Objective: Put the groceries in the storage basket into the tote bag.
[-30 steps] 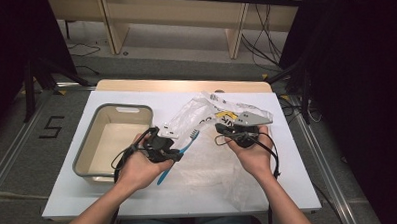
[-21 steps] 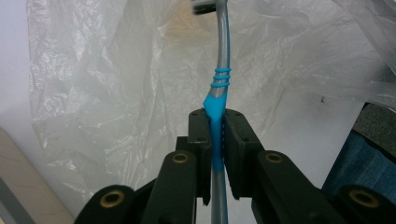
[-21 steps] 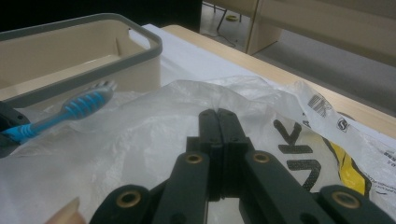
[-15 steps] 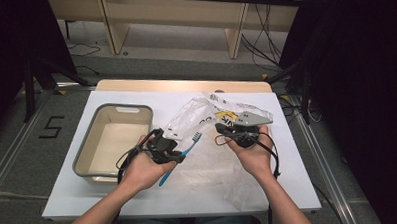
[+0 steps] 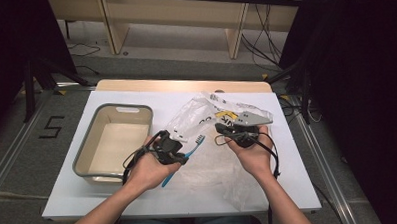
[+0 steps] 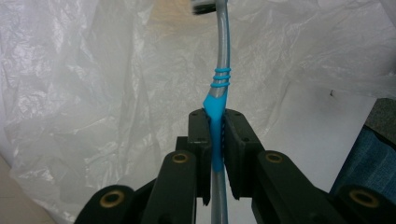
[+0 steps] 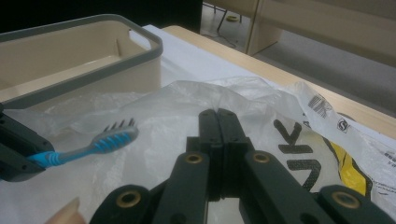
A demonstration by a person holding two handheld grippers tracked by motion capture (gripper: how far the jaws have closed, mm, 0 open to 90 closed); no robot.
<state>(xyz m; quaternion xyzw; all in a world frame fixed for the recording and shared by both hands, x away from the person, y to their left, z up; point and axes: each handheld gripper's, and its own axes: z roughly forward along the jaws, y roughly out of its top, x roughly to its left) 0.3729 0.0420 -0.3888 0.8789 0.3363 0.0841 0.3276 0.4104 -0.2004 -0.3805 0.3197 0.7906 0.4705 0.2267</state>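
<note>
Half toothbrush (image 6: 219,100) handle hidden (tongs (image 6: 215,128)).

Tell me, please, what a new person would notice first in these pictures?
First the blue toothbrush, clamped by its handle in the left gripper, its head over the crumpled clear plastic bag mid-table. Next the empty beige bin at the table's left, and the right gripper, jaws shut, over the bag.

My left claw (image 6: 215,154) is black throughout: two flat pads, each screwed on, carried on thick links with brass-coloured pivot bushings. My right claw (image 7: 218,135) is the same build, topped by a grey three-cornered plate in the high view. Black cables loop from both; forearms bare, no sleeves.
</note>
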